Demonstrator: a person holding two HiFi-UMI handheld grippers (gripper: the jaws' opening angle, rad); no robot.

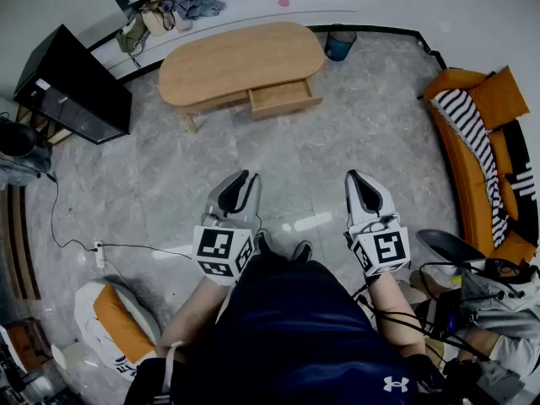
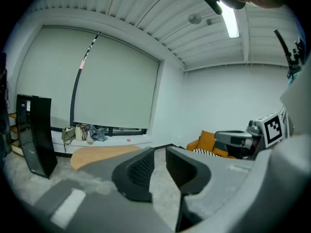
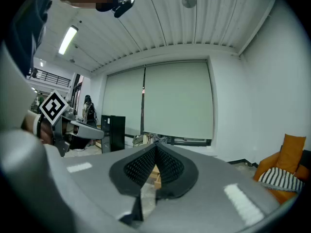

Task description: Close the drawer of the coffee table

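The coffee table point(image 1: 240, 62) stands at 12 o'clock in the head view, well apart from both grippers across bare floor. Its drawer point(image 1: 284, 97) hangs open from the near long side, right of the middle, and sticks out toward 6 o'clock. The left gripper point(image 1: 245, 175) has its jaws released, with a gap between them and nothing in it. The right gripper point(image 1: 354, 175) has its jaws clenched tip to tip on nothing.

The step in hand is likely the approach, since nothing is within reach yet. The clenched right gripper looks the better tool: its blunt tip should meet the middle of the drawer front and push straight toward 12 o'clock. An off-centre push could skew the drawer on its runners. The left gripper should stay clear of the drawer's side at 9 o'clock.
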